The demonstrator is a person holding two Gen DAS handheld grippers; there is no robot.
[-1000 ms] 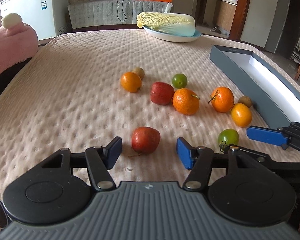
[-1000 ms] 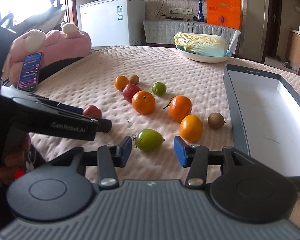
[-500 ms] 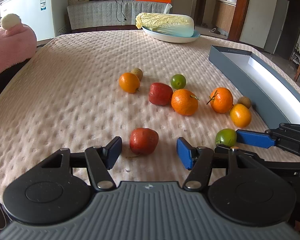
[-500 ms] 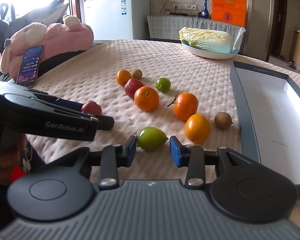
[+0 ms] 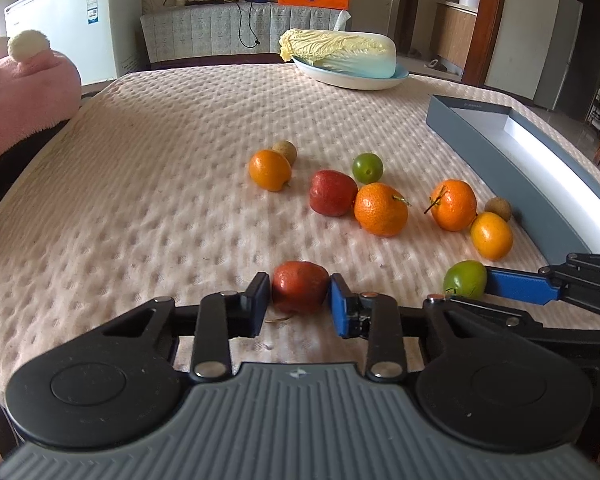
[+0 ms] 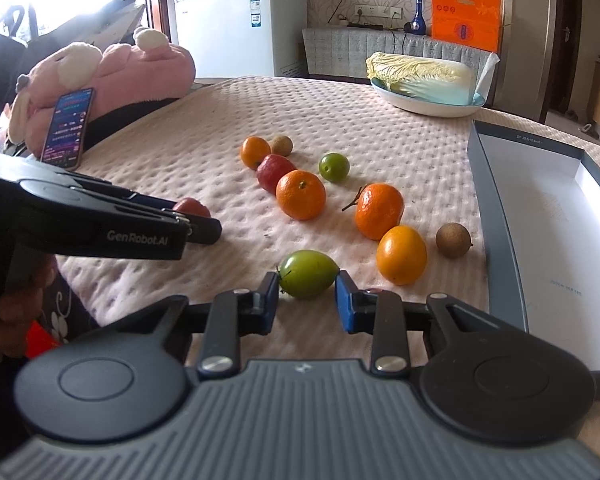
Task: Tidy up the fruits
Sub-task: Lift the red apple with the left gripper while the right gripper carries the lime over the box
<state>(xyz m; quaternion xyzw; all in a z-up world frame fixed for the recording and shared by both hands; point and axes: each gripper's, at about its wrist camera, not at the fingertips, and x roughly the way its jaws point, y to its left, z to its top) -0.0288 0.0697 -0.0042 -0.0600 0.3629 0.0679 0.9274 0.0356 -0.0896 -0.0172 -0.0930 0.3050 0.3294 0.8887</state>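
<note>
Right now both grabs are landing together. Nearest in the left wrist view, the left gripper point(image 5: 299, 305) has just been closing, and its pads sit against either flank of the red fruit point(image 5: 299, 291), which rests on the quilted cover point(image 5: 160, 184) with its stem trailing toward the camera. Same story on the other side: the right gripper point(image 6: 307, 297) has just been closing too, and its jaws pinch the green fruit point(image 6: 308, 274), narrow gap, fruit filling it. Neither fruit looks lifted yet; both seem to sit on the cover.

So the step in hand reads as the pick, two fruits at once. Just beyond the green one lie a smooth orange fruit point(image 6: 401, 254) and a small brown one point(image 6: 453, 239), close enough that a careless lift could nudge them. Further out, two stemmed tangerines point(image 6: 301, 195), another red fruit point(image 6: 274, 172), a second green one point(image 6: 333, 167), one more orange and brown pair.

To the right runs the open grey box point(image 6: 496, 216), white inside, nothing in it as far as I can see. The likely next move: raise both fruits straight up clear of their neighbours, then carry them over that wall, the right one having the shorter trip. Far back, a cabbage on a plate point(image 6: 424, 105).
</note>
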